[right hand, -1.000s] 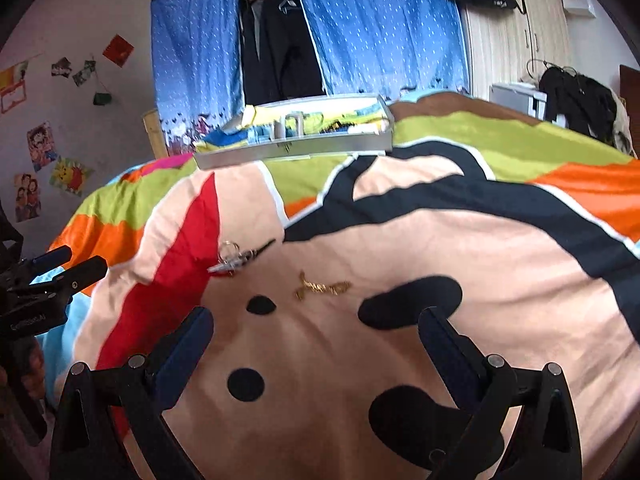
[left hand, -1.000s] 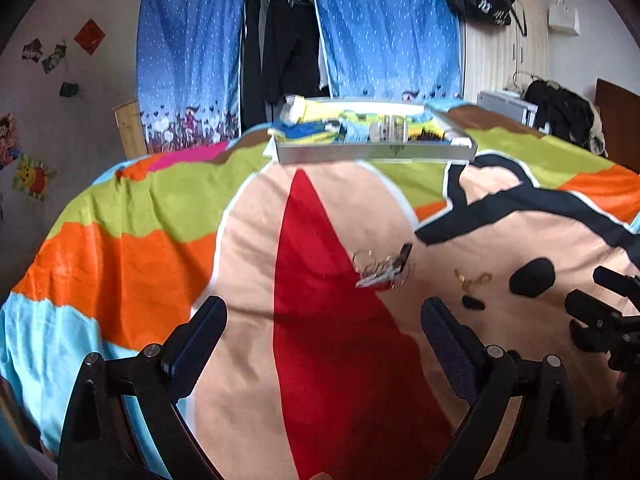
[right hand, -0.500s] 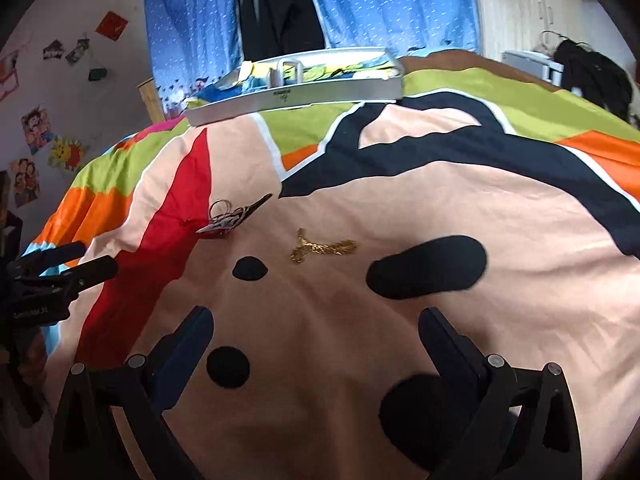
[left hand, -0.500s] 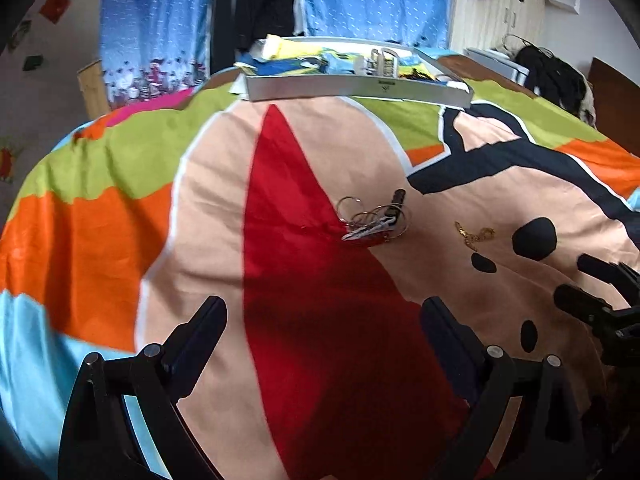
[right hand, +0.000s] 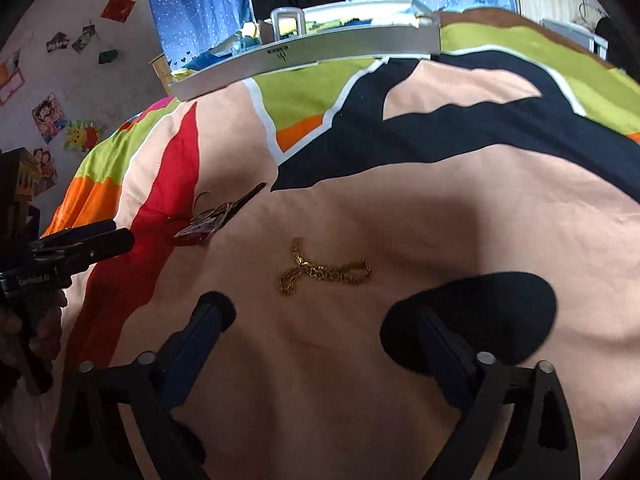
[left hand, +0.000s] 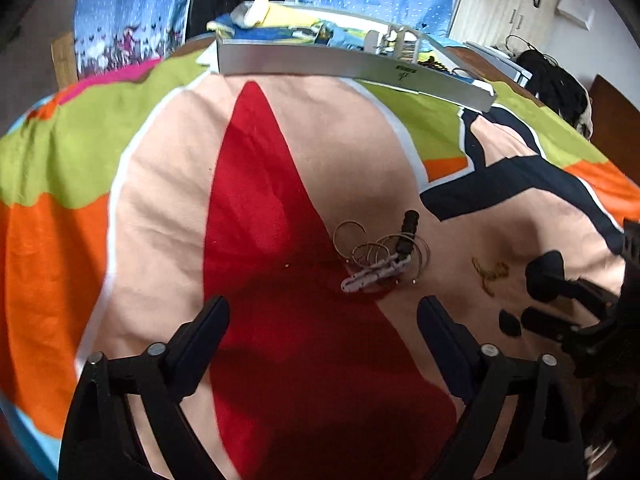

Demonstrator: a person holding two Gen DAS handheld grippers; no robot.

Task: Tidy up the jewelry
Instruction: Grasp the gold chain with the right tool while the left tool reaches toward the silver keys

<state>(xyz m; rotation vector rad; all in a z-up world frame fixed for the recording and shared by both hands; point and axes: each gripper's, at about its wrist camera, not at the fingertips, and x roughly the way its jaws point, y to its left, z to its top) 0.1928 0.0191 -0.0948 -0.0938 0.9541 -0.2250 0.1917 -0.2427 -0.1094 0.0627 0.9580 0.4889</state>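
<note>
Right wrist view shows the right gripper (right hand: 308, 316) wide apart with the gold chain (right hand: 324, 272) untouched at its twelve o'clock, the left gripper (left hand: 322, 312) likewise gaping before the bangle pile (left hand: 380, 258), the tray (right hand: 320, 50) awaiting both.

Bedspread (right hand: 440, 208): soft matt cloth, lightly creased. Chain (right hand: 320, 270): gold-coloured metal, fine links, dull glint. Hoops (left hand: 380, 248): thin shiny wire metal, tangled with a white plastic clip (left hand: 374, 276). Tray (left hand: 340, 62): smooth grey wall, satin finish. Left tongs (left hand: 322, 320), right tongs (right hand: 320, 328): matt black plastic.
</note>
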